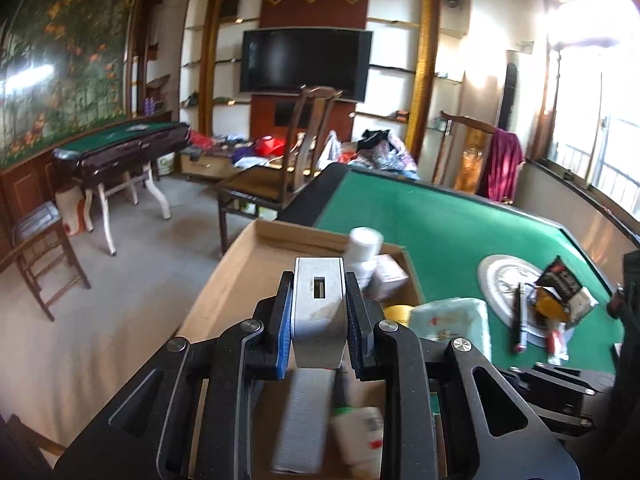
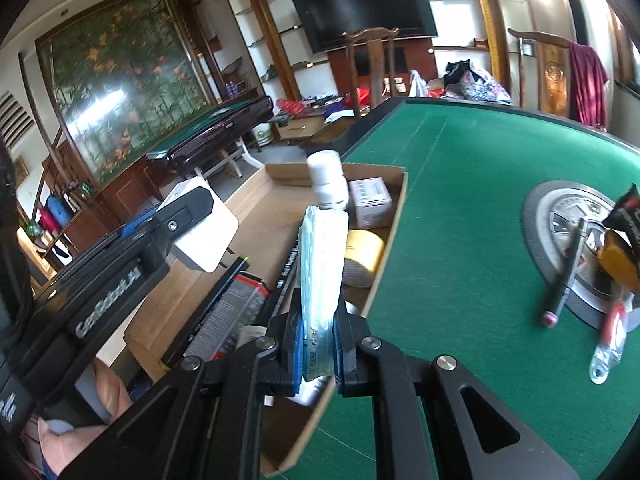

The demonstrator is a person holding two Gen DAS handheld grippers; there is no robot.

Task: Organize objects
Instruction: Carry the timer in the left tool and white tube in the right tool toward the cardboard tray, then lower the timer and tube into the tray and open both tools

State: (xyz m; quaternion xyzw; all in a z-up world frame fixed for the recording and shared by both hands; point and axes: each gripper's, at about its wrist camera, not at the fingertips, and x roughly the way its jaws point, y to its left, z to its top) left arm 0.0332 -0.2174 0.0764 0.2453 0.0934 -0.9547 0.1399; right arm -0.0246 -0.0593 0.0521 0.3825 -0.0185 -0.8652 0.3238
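Observation:
My left gripper (image 1: 319, 312) is shut on a white plug adapter (image 1: 319, 300) and holds it above the open cardboard box (image 1: 256, 256); the adapter also shows in the right wrist view (image 2: 202, 232). My right gripper (image 2: 317, 344) is shut on a pale blue tissue pack (image 2: 322, 268), held on edge over the box's right wall (image 2: 390, 236). In the box lie a white bottle (image 2: 328, 178), a small white carton (image 2: 370, 202), a roll of yellow tape (image 2: 362, 256) and a dark flat package (image 2: 224, 316).
The box sits at the left edge of a green felt table (image 2: 460, 200). On its round centre plate (image 2: 560, 216) lie a black pen (image 2: 566, 276), a yellow and black packet (image 2: 620, 256) and a red-handled tool (image 2: 610, 332). Wooden chairs and another table stand beyond.

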